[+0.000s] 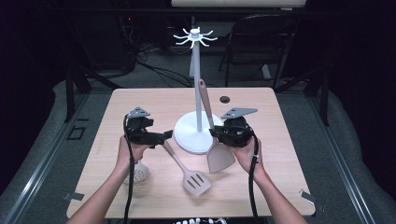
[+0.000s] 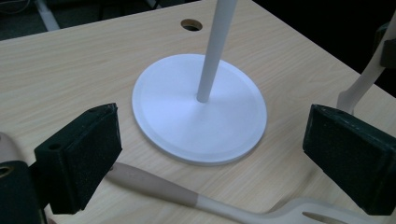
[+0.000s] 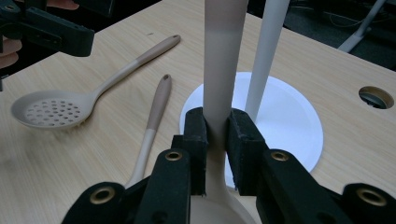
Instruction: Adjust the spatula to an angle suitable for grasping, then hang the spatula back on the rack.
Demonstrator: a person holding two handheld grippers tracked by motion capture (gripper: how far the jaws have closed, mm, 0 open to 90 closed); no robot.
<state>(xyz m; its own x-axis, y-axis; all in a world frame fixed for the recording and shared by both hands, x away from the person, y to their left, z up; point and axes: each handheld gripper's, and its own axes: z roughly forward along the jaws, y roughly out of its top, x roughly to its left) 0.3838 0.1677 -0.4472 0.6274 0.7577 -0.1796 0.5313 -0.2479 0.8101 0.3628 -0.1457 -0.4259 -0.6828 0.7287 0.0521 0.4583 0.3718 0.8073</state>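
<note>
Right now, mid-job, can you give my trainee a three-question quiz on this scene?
1. True or false: the right gripper is shut on a turner.
2. Which utensil lies nearest the left gripper: A) slotted turner B) whisk C) knife?
3. Fill in: the white stand has hooks at its ___.

Key: 1 true. 2 A. 3 top.

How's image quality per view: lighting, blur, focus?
High view: table evenly lit, surroundings nearly black, slightly soft. Left gripper view: stand base sharp, near pads softer. Right gripper view: held turner handle slightly soft, skimmer clear, no glare.
</note>
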